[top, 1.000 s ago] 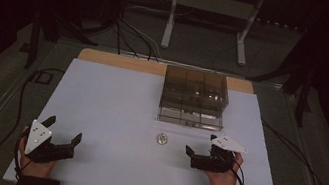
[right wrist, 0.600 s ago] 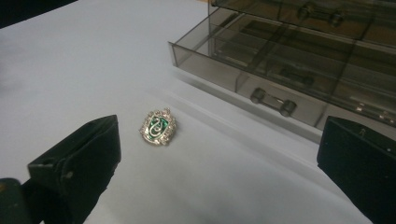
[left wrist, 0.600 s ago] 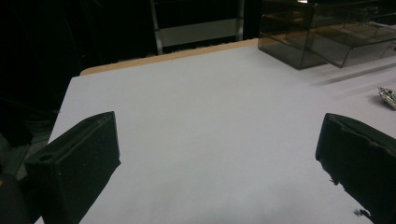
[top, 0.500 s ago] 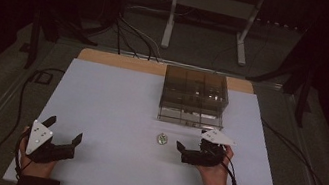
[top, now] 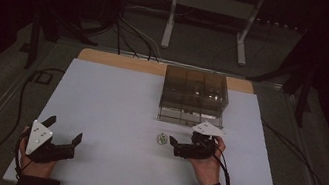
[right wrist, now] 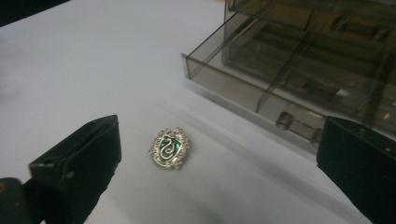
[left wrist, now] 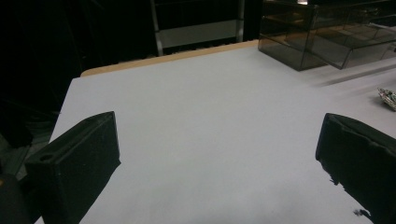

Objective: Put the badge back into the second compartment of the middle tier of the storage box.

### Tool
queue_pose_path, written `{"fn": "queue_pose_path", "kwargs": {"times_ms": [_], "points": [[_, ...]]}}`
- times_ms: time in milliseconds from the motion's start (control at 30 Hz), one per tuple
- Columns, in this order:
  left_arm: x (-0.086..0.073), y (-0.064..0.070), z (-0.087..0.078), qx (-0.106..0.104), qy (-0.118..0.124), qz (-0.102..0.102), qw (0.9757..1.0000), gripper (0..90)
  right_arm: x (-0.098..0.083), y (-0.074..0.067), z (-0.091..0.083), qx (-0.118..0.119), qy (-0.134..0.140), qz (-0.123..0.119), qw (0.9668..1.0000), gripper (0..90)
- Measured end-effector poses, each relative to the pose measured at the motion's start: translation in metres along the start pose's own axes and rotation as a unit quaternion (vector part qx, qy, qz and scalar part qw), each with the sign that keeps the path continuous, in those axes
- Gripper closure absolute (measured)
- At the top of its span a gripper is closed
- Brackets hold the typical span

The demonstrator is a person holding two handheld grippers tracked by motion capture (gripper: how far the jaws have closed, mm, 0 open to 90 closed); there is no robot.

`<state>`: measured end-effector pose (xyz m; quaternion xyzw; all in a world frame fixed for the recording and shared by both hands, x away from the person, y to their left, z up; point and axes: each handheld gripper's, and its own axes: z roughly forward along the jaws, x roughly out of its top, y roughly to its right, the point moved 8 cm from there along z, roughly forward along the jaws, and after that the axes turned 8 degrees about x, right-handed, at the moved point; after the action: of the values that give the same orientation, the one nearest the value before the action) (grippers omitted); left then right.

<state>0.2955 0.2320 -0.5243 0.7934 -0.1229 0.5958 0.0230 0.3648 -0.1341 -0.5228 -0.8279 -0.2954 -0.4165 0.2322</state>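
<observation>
**High view.** White table [top: 113,114], one. Smoked-plastic drawer box [top: 194,96], one, at the far side, its lowest drawer pulled out toward the person. Badge [top: 162,138], one, small and silver-green, lying flat on the table just ahead of the right gripper [top: 175,146], whose tips point at it with a sliver of table between; jaws apart. Left gripper [top: 64,135], resting low at the near left corner, well apart from the badge, jaws apart, holding nothing.

**Left gripper view.** Left gripper [left wrist: 217,154]: both black jaws wide apart, bare table between them. Badge [left wrist: 387,98] far off beyond the right-hand jaw; drawer box [left wrist: 327,37] beyond that.

**Right gripper view.** Right gripper [right wrist: 217,154]: jaws wide apart, nothing clamped. Badge [right wrist: 169,148], a crest with a green field and silver serpent, lies face up between the jaws, nearer the left-hand jaw than the right. Open drawer [right wrist: 261,88] ahead and toward the right-hand jaw, divided into compartments.

**Handling note (judgement).** Step in hand: picking up the badge. The piece is thin and flat, so drop the tips right to the table. Centre it between the jaws first by shifting toward the left-hand jaw. Close slowly on opposite edges; an off-centre pinch would likely skate it away.
</observation>
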Motion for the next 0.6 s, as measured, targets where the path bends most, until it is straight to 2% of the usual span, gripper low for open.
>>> {"fn": "queue_pose_path", "kwargs": {"times_ms": [133,400,467,600], "points": [[0.000,0.000,0.000,0.000,0.001,0.000,1.0000,0.5,0.002,-0.006,0.011,0.014,-0.009,-0.002,0.9999,4.0],[0.001,0.000,0.000,0.000,0.002,0.001,1.0000,0.5,0.003,-0.012,0.023,0.017,-0.027,-0.010,0.9994,6.6],[0.001,0.000,0.000,0.000,0.002,0.001,1.0000,0.5,0.001,-0.009,0.032,0.013,-0.041,0.000,0.9991,15.5],[0.001,0.000,0.000,-0.001,0.003,0.000,1.0000,0.5,-0.005,-0.008,0.044,0.025,-0.067,0.002,0.9974,26.7]]}}
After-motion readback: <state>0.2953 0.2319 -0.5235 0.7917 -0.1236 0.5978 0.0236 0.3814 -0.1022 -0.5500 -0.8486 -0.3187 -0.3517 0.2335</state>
